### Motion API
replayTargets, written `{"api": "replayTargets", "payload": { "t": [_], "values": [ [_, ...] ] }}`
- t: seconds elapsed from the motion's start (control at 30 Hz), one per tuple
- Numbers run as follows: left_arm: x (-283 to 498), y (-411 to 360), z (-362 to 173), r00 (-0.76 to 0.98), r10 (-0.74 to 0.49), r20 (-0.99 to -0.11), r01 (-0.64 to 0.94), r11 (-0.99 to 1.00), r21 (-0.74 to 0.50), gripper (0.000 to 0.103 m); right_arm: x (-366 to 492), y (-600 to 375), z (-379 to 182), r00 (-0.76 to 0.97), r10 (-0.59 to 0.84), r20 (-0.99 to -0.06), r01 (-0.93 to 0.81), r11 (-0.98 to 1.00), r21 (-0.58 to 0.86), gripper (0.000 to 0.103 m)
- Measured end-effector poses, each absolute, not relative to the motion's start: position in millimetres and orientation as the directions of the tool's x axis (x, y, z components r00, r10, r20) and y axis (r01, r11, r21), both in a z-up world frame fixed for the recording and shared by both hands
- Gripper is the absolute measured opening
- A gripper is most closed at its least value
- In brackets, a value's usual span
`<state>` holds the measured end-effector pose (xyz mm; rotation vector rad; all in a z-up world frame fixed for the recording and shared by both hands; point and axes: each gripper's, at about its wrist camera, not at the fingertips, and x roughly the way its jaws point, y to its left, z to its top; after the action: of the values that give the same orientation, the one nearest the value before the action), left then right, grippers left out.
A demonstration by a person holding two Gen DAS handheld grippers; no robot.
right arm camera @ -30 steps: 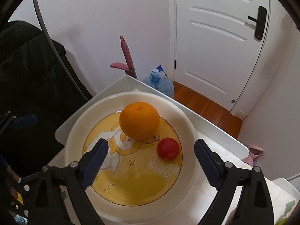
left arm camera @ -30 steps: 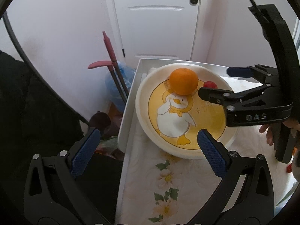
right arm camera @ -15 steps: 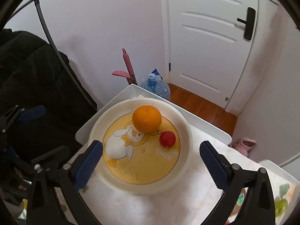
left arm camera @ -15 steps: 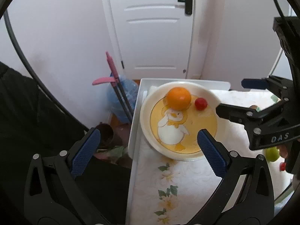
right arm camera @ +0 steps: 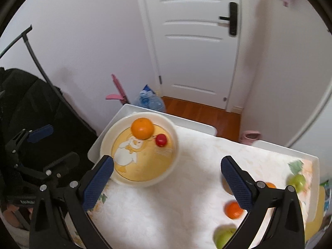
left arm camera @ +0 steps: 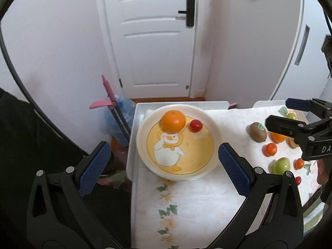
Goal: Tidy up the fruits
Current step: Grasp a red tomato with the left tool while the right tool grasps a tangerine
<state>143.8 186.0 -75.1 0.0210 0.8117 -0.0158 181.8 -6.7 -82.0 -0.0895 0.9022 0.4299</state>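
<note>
Two grippers in view, both spread wide, nothing held. We note the white table with floral cloth (left arm camera: 193, 205), then the round cream bowl with a duck print (left arm camera: 214, 128) at its far left corner. Left gripper (left arm camera: 164, 164) hangs above the bowl; right gripper (right arm camera: 167, 179) hangs over bare cloth beside it. Inside: large orange (left arm camera: 173, 121) and small red tomato (left arm camera: 195, 125), just apart. Loose at right: brown kiwi (left arm camera: 258, 132), green apple (left arm camera: 281, 165), small tangerine (left arm camera: 270, 149).
</note>
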Motion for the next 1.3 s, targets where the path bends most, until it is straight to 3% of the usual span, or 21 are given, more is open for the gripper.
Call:
{"api": "replayTargets", "payload": {
  "t": [0.63, 1.2, 1.3],
  "values": [
    [82.1, 35.1, -73.9, 0.674, -0.089, -0.734, 0.118, 0.993, -0.012, 0.103, 103.6, -178.2, -78.7, 0.589, 0.215, -0.779, -0.312, 0.950, 0.026, 0.103],
    [41.0, -110.3, -164.0, 0.579, -0.234, -0.781, 0.321, 0.946, -0.046, 0.103, 75.9, -293.2, -155.4, 0.526, 0.242, -0.815, -0.392, 0.920, 0.020, 0.100],
    [41.8, -127.6, -182.9, 0.557, -0.253, -0.791, 0.365, 0.930, -0.040, 0.099, 77.8, -300.7, -172.7, 0.515, 0.252, -0.819, -0.407, 0.913, 0.025, 0.098]
  ]
}}
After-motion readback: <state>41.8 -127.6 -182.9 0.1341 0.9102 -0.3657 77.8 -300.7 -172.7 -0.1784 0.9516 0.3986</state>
